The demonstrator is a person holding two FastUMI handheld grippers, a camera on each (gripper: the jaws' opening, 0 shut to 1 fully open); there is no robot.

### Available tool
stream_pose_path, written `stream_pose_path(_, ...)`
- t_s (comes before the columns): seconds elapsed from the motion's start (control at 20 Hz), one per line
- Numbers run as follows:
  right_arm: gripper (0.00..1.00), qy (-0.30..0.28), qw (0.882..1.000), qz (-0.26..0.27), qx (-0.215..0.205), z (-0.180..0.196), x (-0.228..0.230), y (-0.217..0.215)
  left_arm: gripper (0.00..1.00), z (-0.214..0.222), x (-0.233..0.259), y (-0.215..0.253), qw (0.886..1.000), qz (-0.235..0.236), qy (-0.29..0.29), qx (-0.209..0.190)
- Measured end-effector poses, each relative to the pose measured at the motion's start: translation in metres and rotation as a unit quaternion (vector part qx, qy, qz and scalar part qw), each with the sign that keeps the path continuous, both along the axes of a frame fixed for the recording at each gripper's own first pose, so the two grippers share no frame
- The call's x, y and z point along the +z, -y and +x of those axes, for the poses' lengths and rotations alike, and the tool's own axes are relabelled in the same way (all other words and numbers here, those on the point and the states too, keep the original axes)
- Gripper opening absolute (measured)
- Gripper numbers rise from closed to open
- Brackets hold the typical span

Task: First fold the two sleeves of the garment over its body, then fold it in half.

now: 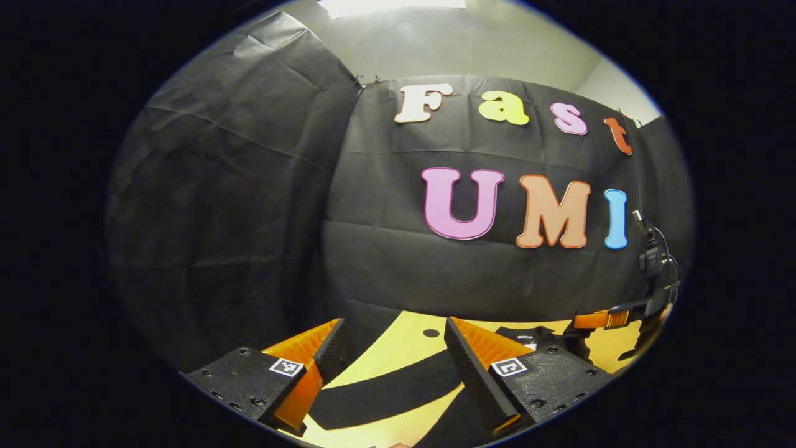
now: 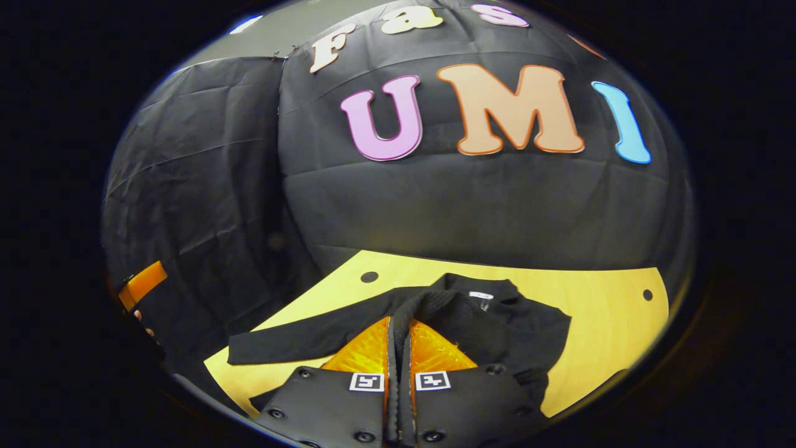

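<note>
**Right sleeve coming over the body, left sleeve still to do**

Black garment (image 2: pixel 491 323) spread on the yellow table (image 2: pixel 609 305), collar toward the booth's back wall. One sleeve (image 2: pixel 298 339) stretched flat out to the side across the tabletop, well clear of the body. Other sleeve pinched and lifted over the chest, its dark cuff bunched just above the fingertips in the right gripper view. Judged as the first step, half done: one sleeve being laid across, the other untouched, the halving fold not yet begun.

Right gripper (image 2: pixel 398 330) closed to a thin slit, both fingers clamped on the cuff fabric, held low over the middle of the garment and pointing toward the collar. Left gripper (image 1: pixel 392 354) spread wide, holding nothing, hanging above the flat sleeve (image 1: pixel 385 389) that crosses the table beneath the fingers; tilted fairly level, looking at the wall more than the cloth.

Next move, likely: lower and release the held cuff on the chest, smooth and flat. Then dip the left gripper to the outstretched sleeve, pinching near the cuff rather than mid-length, to carry it across without dragging the body.
</note>
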State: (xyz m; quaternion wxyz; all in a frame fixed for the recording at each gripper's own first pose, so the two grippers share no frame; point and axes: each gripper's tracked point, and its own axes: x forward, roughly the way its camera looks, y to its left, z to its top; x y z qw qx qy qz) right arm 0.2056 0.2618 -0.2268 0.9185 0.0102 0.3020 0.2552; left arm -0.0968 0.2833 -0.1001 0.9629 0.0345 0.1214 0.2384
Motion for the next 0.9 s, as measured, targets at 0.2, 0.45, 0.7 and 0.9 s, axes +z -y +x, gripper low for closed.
stream_pose_path(0.2,0.04,-0.016,0.999,-0.019,0.02,0.006,-0.026,-0.047,0.93,-0.018,-0.013,-0.035,1.0,-0.002,-0.016,0.022)
stream_pose_path(0.45,0.07,-0.044,0.997,-0.06,0.019,0.019,-0.069,-0.08,0.94,-0.042,-0.042,-0.061,0.998,-0.019,-0.043,0.051)
stream_pose_path(0.7,0.96,0.061,0.998,-0.012,-0.008,0.046,-0.006,-0.084,0.93,-0.06,-0.073,-0.081,0.994,-0.016,-0.082,0.071)
stream_pose_path(0.9,0.95,0.11,0.994,-0.013,-0.024,0.04,0.031,-0.05,0.93,-0.068,-0.101,-0.096,0.989,-0.033,-0.107,0.091)
